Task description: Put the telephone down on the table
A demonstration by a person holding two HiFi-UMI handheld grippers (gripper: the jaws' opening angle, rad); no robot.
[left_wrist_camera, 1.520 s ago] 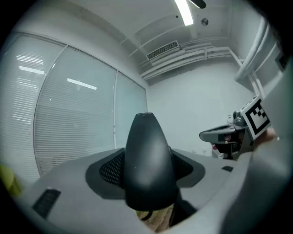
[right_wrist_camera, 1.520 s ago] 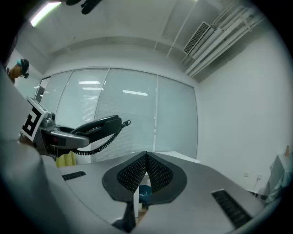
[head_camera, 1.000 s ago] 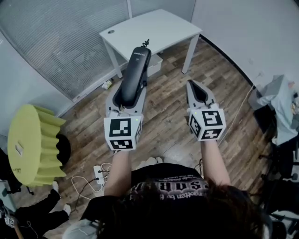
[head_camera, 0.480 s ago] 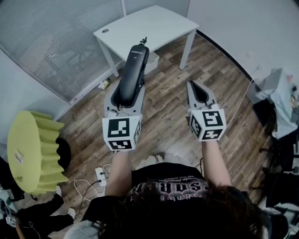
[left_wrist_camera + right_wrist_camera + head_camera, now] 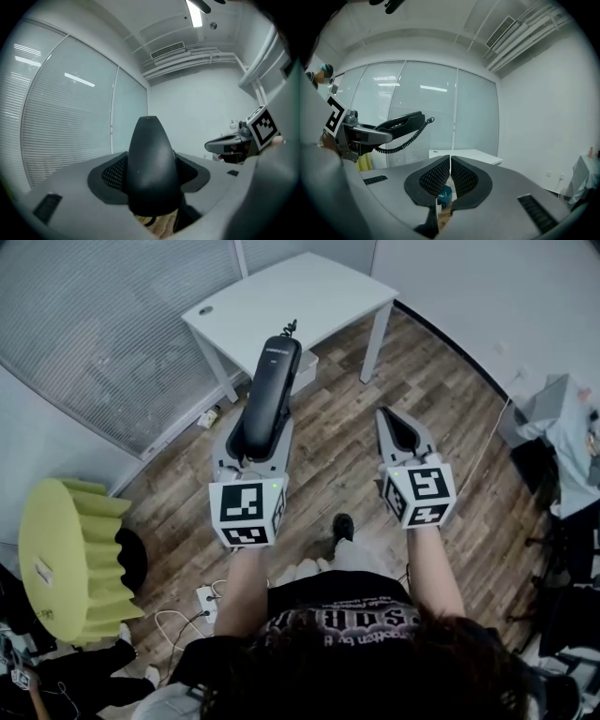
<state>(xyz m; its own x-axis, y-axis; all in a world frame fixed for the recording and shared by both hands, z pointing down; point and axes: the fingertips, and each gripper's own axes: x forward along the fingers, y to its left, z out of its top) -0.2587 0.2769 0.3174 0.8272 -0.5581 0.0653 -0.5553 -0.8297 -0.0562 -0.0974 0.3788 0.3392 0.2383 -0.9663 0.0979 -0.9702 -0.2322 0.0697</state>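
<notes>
The left fingers (image 5: pixel 110 172) are gripping the phone (image 5: pixel 150 164), standing fairly wide around its body, with the handset sticking out past the fingertips in mid-air. The surface (image 5: pixel 309 292) is lying ahead of the tips, not touching the phone. The right fingers (image 5: pixel 436 179) are pressing together, holding nothing.

We note a wood-plank floor (image 5: pixel 450 399), a white table (image 5: pixel 309 287) beside the blinded window (image 5: pixel 112 334), a yellow ribbed stool (image 5: pixel 66 549) at left, and a ceiling light (image 5: pixel 194 16) on.

No legible text; shirt print (image 5: pixel 339 617) indecipherable.
</notes>
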